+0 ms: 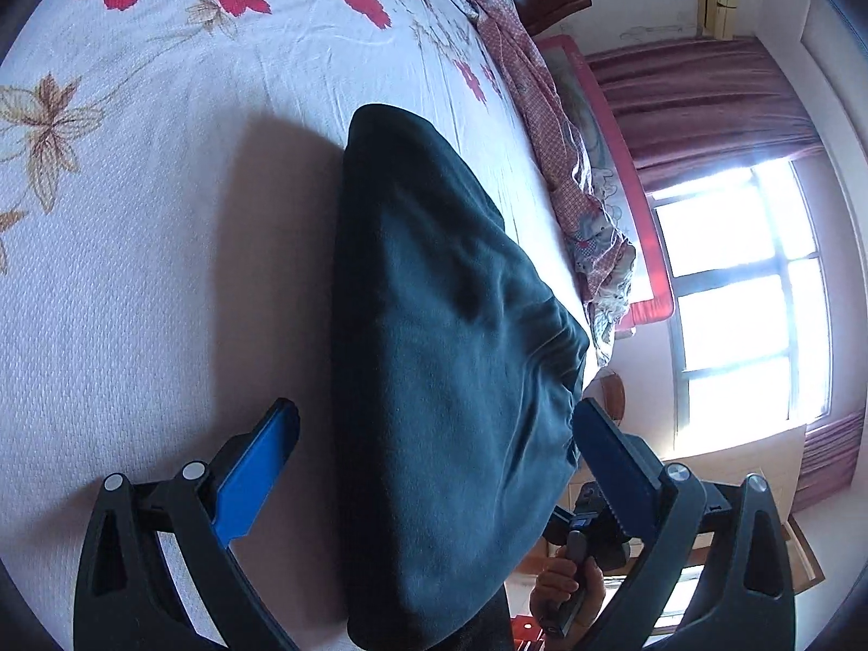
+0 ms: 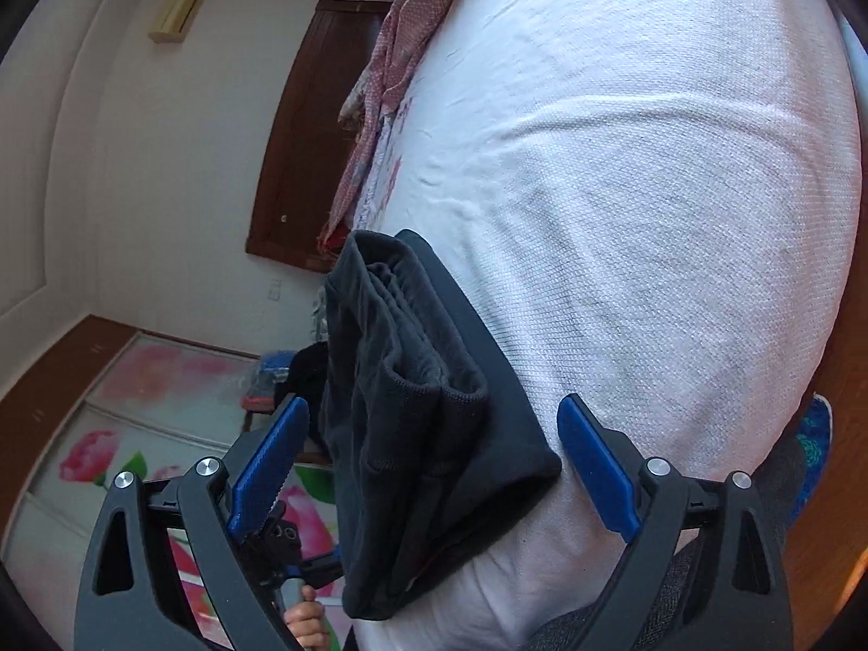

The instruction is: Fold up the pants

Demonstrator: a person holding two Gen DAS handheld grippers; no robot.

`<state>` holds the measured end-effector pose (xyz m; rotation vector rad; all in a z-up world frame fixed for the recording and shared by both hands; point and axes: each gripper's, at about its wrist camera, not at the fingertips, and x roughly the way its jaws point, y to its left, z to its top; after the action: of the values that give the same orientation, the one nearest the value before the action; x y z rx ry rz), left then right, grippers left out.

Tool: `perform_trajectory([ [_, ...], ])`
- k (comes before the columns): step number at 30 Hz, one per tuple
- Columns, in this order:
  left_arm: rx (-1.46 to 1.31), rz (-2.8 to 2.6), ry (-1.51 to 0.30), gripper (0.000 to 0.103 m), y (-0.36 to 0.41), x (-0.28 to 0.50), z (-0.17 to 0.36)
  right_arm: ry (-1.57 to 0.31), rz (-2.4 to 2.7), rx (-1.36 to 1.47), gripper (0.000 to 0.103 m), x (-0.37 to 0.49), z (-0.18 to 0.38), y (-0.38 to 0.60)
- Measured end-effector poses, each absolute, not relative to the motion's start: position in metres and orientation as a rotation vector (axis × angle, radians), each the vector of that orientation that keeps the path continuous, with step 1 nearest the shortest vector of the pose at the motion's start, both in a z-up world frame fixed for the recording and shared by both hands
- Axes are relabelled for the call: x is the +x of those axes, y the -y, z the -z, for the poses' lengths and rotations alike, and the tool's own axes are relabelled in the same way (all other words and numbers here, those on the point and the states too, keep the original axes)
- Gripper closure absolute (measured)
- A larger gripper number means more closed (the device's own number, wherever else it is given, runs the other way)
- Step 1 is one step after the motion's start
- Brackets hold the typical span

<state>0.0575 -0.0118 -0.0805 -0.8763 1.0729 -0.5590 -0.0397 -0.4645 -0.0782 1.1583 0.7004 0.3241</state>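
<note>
Left wrist: left tool spread wide, gripping nothing, blue fingers either side of the dark pants lying bunched along the bed's edge.

Right wrist: right tool wide open too, straddling the folded pants' cuffs at the bed's edge.

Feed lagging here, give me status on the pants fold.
Left hand-held gripper open, straddling pants. Right hand-held gripper open. Pants folded on bed. Nothing in the way.
</note>
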Motion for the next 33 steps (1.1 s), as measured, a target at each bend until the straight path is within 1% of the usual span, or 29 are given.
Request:
perform_trajectory([
  [3,-0.829,0.585,-1.112,0.002,0.028,0.066,0.080,-0.706,-0.334,1.168,0.011,-0.037,0.076,0.460],
  [5,-0.850,0.637,-1.139,0.002,0.040,0.068,0.079,-0.706,-0.340,1.178,0.011,-0.038,0.078,0.462],
  [9,-0.834,0.639,-1.180,0.002,0.046,0.068,0.083,-0.677,-0.360,1.263,0.011,-0.036,0.088,0.468],
  [16,-0.935,0.625,-1.233,0.002,0.048,0.083,0.091,-0.669,-0.386,1.303,0.009,-0.036,0.089,0.472],
  [18,-0.941,0.652,-1.234,0.002,0.050,0.084,0.090,-0.672,-0.405,1.286,0.009,-0.036,0.087,0.471],
  [22,-0.946,0.678,-1.244,0.003,0.049,0.085,0.090,-0.747,-0.377,1.184,0.009,-0.032,0.082,0.464],
  [23,-0.936,0.666,-1.254,0.007,0.051,0.086,0.090,-0.758,-0.368,1.156,0.009,-0.031,0.079,0.461],
  [24,-0.919,0.649,-1.267,0.022,0.054,0.088,0.091,-0.766,-0.365,1.126,0.009,-0.030,0.075,0.458],
  [25,-0.903,0.618,-1.286,0.035,0.055,0.088,0.093,-0.781,-0.365,1.096,0.012,-0.030,0.072,0.454],
  [26,-0.911,0.584,-1.310,0.068,0.052,0.088,0.098,-0.802,-0.355,1.075,0.018,-0.029,0.069,0.450],
  [27,-0.957,0.577,-1.322,0.077,0.045,0.086,0.106,-0.812,-0.354,1.077,0.032,-0.029,0.067,0.447],
  [28,-1.009,0.584,-1.321,0.079,0.040,0.084,0.111,-0.817,-0.369,1.112,0.055,-0.029,0.068,0.446],
  [30,-0.976,0.593,-1.302,0.081,0.039,0.081,0.102,-0.830,-0.356,1.104,0.059,-0.029,0.061,0.442],
  [33,-0.964,0.653,-1.260,0.081,0.044,0.084,0.077,-0.806,-0.372,1.119,0.061,-0.025,0.047,0.436],
])
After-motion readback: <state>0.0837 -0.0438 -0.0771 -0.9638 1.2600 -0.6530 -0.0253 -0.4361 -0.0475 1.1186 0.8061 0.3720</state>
